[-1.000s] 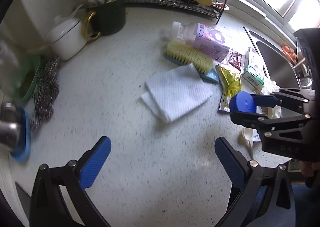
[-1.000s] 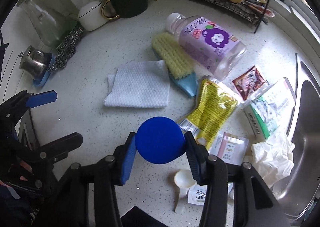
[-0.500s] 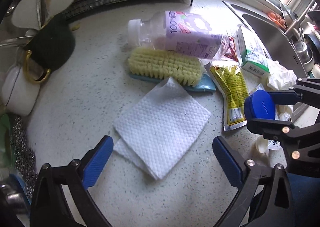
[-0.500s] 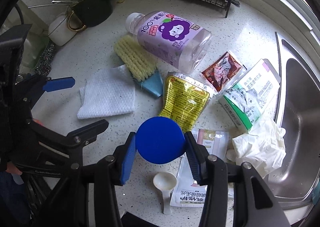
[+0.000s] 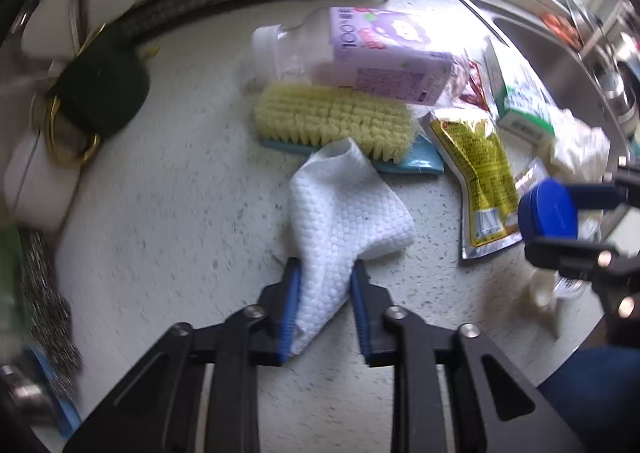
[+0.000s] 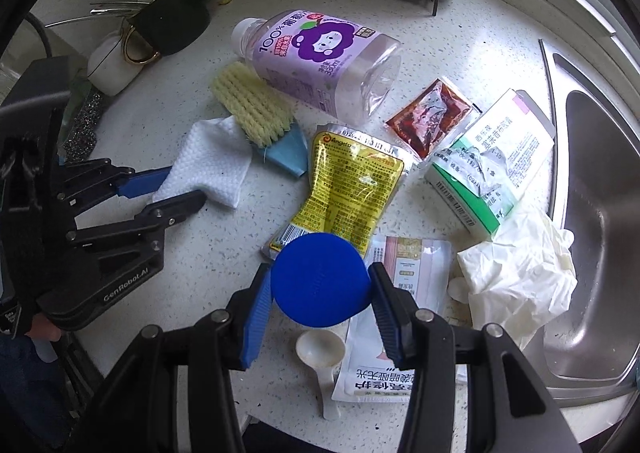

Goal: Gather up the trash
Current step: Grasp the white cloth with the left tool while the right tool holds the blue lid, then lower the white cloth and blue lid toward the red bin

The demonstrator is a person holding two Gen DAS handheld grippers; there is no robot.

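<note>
- Left gripper (image 5: 325, 295) clamped on the near edge of the white paper towel (image 5: 348, 209); its jaws have just been closing, towel bunched up between the pads. Far corner of the towel rests against the yellow scrub brush (image 5: 334, 123).
- Right gripper (image 6: 318, 303) clenched on a round blue cap (image 6: 319, 279), pads pressing either side of it.
- Towel sits on the speckled countertop (image 5: 180, 213), left of the rest of the litter: purple juice bottle (image 6: 316, 61), yellow pouch (image 6: 352, 189), red sauce sachet (image 6: 430, 115), green-and-white box (image 6: 492, 161), crumpled white glove (image 6: 520, 285) beside the sink (image 6: 600, 213), small plastic spoon (image 6: 322, 353), flat packet (image 6: 394, 333).
- Risk: grip takes only one folded edge. Thin paper may tear or slide out on the lift, my guess.
- Risk: the towel's far corner leans on the bristles; a pull could drag the brush along or snag it.
- Risk: the right gripper hangs low over the yellow pouch and spoon. A careless descent could knock the spoon off the counter's near edge.
- Risk: the cap is round and smooth; held by two narrow pads it might pop out if the hand jolts.
- Pose: left gripper angled steeply down toward the counter, tips at the surface. Right gripper pointing almost straight down, above the litter, not touching it.
- A gloved hand (image 6: 24, 323) grips the left gripper's handle, seen in the right wrist view.
</note>
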